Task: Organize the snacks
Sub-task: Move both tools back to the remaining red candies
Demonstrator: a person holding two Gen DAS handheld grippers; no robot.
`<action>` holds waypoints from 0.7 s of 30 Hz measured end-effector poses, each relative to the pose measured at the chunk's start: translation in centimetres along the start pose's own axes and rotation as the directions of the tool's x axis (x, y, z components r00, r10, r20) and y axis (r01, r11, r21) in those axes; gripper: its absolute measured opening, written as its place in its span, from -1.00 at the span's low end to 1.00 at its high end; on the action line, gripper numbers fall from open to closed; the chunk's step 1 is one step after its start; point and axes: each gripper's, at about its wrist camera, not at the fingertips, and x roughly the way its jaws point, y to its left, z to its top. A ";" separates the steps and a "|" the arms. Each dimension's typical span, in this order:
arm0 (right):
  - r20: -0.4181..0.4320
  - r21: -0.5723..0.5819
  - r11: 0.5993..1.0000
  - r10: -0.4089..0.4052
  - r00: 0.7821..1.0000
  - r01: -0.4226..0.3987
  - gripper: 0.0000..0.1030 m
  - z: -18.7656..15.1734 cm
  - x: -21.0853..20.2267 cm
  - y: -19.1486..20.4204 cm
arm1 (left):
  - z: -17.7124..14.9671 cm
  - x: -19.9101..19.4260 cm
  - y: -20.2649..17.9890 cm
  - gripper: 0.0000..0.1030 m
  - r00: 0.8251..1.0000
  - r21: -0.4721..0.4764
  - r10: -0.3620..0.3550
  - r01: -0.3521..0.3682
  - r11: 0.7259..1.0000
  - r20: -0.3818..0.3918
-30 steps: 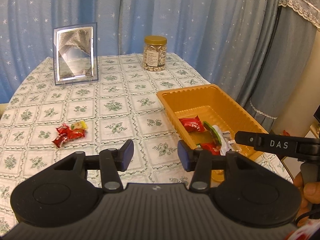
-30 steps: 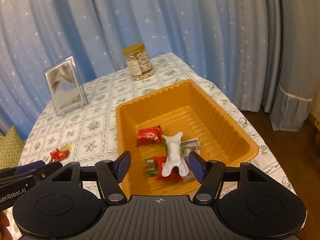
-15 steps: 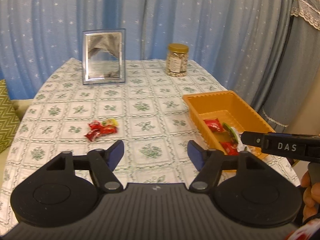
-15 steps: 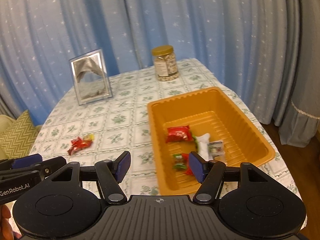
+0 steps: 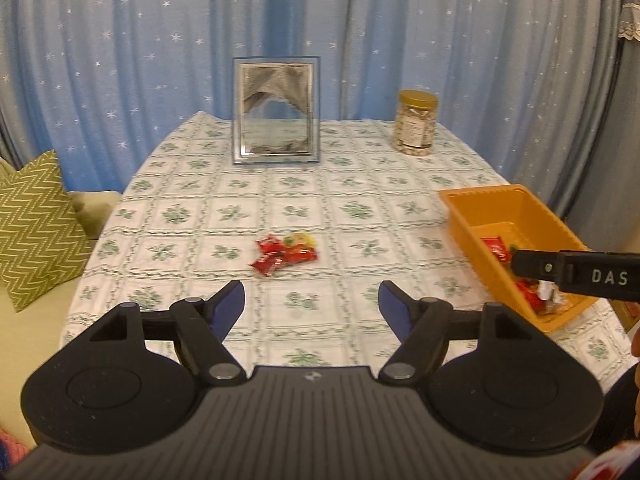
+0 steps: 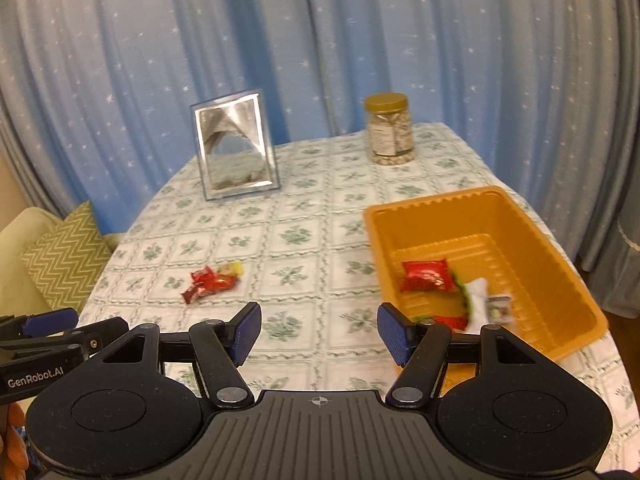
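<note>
A small pile of red and yellow snack packets lies on the patterned tablecloth, also in the right wrist view. An orange tray at the right holds several snack packets, and it shows in the left wrist view. My left gripper is open and empty, above the table short of the pile. My right gripper is open and empty, near the tray's left front corner. The right gripper's body crosses the left view.
A framed picture stands at the back of the table. A jar with a gold lid stands at the back right. Blue starred curtains hang behind. A green zigzag cushion lies on a sofa at the left. The table edge curves near me.
Both grippers have pulled back and swung left. The tray has slid to the right in both views and the snack pile now sits ahead of the left gripper. Both stay open.
</note>
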 end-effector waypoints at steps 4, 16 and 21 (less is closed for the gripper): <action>-0.009 -0.030 0.999 0.018 1.000 -0.018 0.25 -0.2 1.3 1.3 | 0.2 1.1 1.6 0.38 1.000 0.019 0.009 -0.009 1.000 -0.008; -0.058 -0.066 0.997 0.034 0.998 -0.038 0.25 0.0 8.0 3.4 | 1.1 7.8 5.9 0.38 0.999 0.079 0.012 -0.008 0.997 -0.051; -0.084 -0.086 0.995 0.042 0.996 -0.049 0.25 0.0 11.4 4.0 | 0.7 12.3 7.0 0.38 0.996 0.132 -0.003 0.014 0.991 -0.087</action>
